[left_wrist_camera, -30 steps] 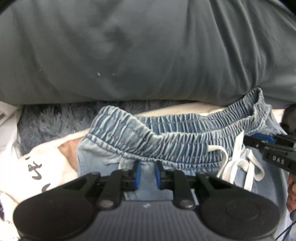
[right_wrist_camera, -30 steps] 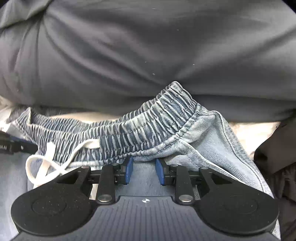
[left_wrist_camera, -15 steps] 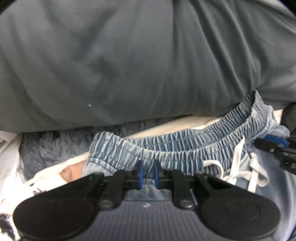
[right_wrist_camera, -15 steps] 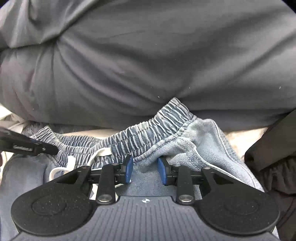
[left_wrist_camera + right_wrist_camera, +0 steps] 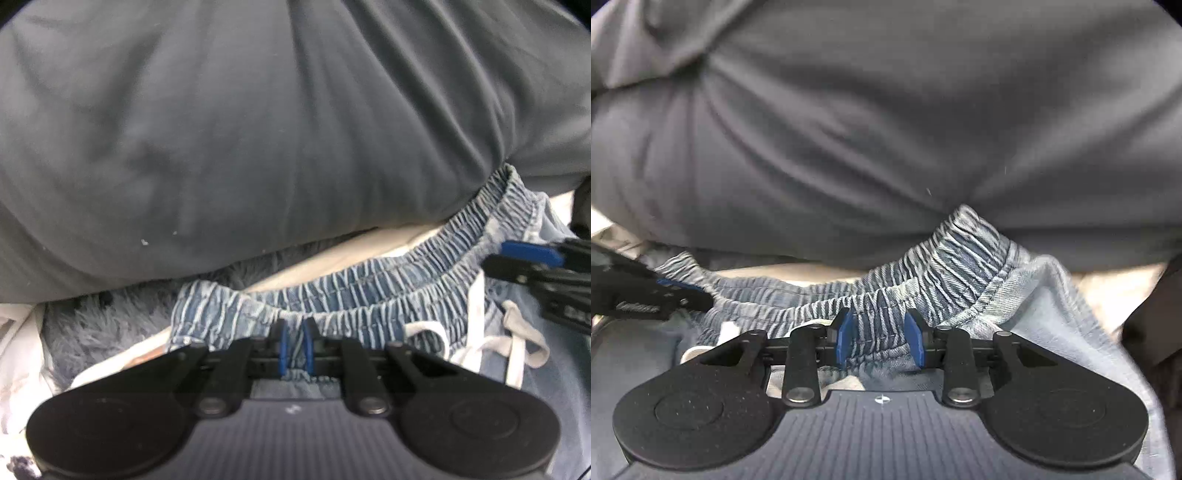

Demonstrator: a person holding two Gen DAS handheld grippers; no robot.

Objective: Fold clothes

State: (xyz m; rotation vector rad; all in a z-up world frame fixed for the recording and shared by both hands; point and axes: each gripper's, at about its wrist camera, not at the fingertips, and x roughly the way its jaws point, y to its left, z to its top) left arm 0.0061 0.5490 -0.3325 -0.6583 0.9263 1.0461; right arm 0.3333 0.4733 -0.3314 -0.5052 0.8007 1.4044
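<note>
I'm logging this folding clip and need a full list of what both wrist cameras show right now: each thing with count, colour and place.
Denim shorts: one, washed blue with an elastic waistband, lying in front of both grippers.
Drawstring: one, white, loose ends below the waistband at the right of the left wrist view.
Fuzzy fabric: one patch, grey-blue, left of the shorts.
White cloth: one piece, far left edge of the left wrist view; what it is cannot be told.
Cream surface: one, under the shorts.
Dark garment: one, black, right edge of the right wrist view.
Person's grey top: one, filling the upper part of both views.
Left gripper: black with blue pads, pinching the waistband.
Right gripper: same build, jaws apart around the waistband.
</note>
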